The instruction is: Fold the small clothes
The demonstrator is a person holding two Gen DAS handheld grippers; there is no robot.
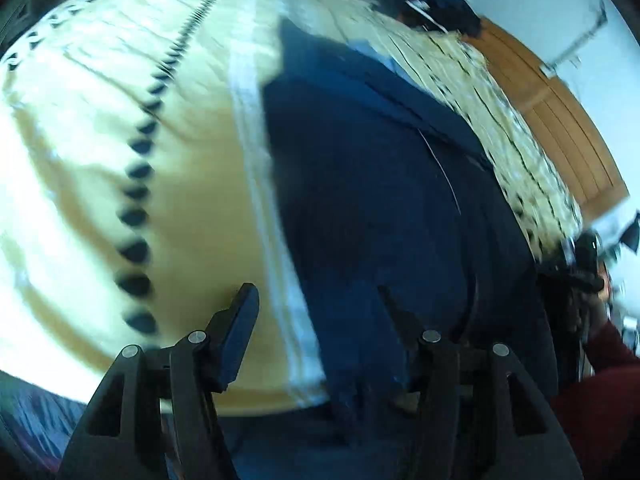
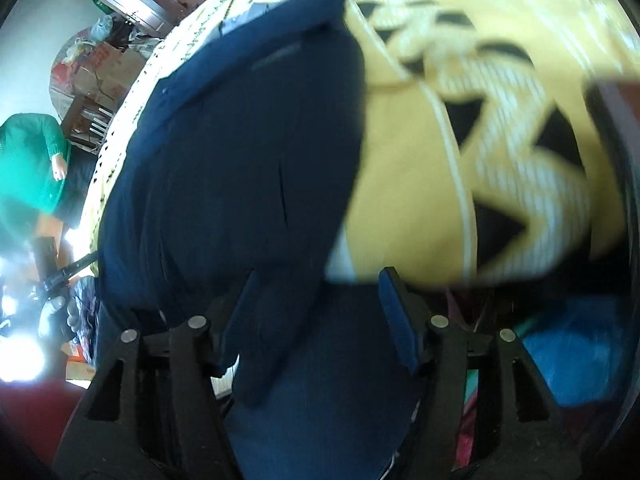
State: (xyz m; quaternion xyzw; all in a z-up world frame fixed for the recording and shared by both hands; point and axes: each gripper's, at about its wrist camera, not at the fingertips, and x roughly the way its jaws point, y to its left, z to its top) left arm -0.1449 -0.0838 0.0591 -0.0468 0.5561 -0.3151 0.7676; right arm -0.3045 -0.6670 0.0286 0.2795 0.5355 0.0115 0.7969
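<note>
Yellow blanket (image 1: 100, 168), navy garment (image 1: 380, 200), both grippers open

Blurred navy garment (image 2: 240, 152) lies between spread fingers (image 2: 396, 312), apparently ungripped.

The left gripper (image 1: 316, 300) is black plastic. It has two fingers (image 1: 240, 332) with flat dark blue pads. Round silver screws (image 1: 197, 336) sit on its arms, which have cut-out holes. The right gripper (image 2: 318, 280) looks the same: black, with brighter blue pads (image 2: 394, 316) and silver screws. A dark red sleeve (image 1: 600, 392) shows in the left view's bottom right corner.
</note>
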